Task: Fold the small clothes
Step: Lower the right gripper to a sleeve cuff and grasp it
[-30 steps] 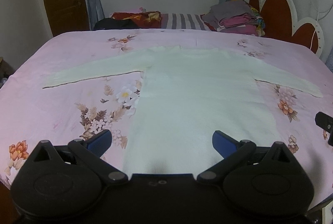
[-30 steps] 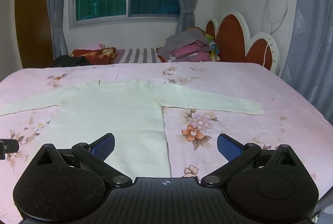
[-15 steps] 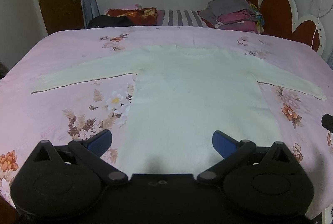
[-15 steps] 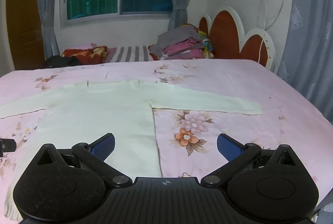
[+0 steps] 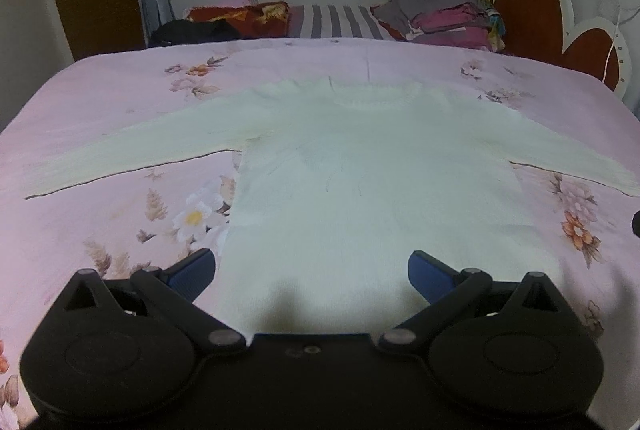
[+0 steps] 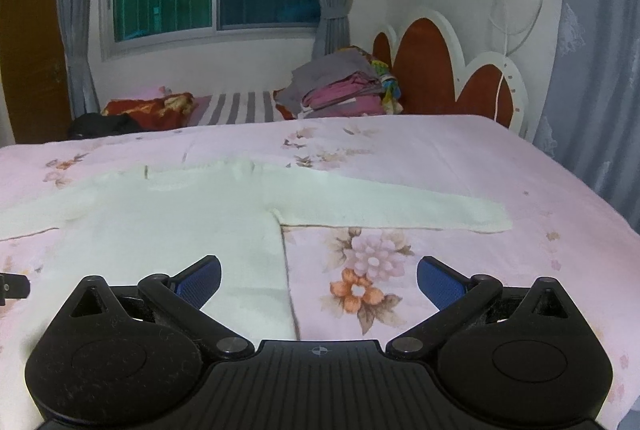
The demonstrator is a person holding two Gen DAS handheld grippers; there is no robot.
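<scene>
1. Your left gripper (image 5: 311, 270) hangs low over the hem end of the sweater (image 5: 360, 198), its blue pads (image 5: 192, 270) spread wide with nothing between them.
2. Your right gripper (image 6: 318, 277) is likewise spread and empty, straddling the sweater's right side edge: one pad over the knit, the other over the bedspread (image 6: 460, 166).
3. You can read no brand, label or writing anywhere; only a small crosshair mark (image 6: 318, 351) shows on the right gripper's body.
4. The cream sweater lies flat on the pink floral bedspread, neck away from you, both sleeves stretched straight out to the sides.
5. Beyond the sweater's neck, a stack of folded clothes (image 6: 340, 86) sits near the headboard (image 6: 440, 78), with a striped pillow (image 6: 240, 106) beside it.
</scene>
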